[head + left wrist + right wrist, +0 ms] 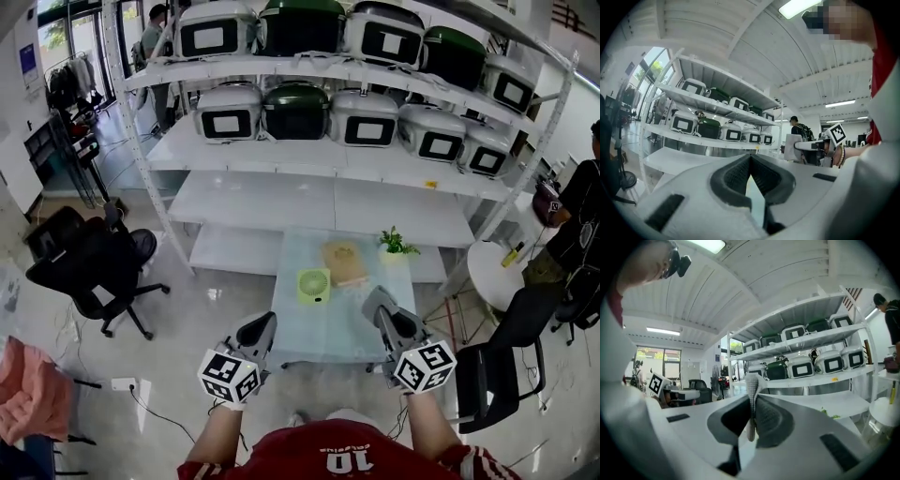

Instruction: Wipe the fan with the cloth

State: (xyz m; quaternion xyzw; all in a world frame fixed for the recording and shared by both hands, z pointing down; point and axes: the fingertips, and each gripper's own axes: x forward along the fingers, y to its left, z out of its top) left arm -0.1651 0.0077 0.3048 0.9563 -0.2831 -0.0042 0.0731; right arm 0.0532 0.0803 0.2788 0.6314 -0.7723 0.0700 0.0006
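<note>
A small green fan (314, 285) stands on the glass table (323, 333), left of centre. Both grippers hover over the table's near edge, short of the fan. My right gripper (376, 303) (752, 398) is shut on a strip of grey-white cloth (751, 382) that sticks up from between its jaws. My left gripper (266, 324) (750, 160) is shut, its tips meeting with nothing between them. The fan does not show in either gripper view.
A tan flat item (344, 261) and a small potted plant (397, 244) sit at the table's far end. White shelves (319, 202) with white and green cases stand behind. Black chairs (89, 267) (487, 375) flank the table. A person (577, 220) stands at the right by a round table (492, 272).
</note>
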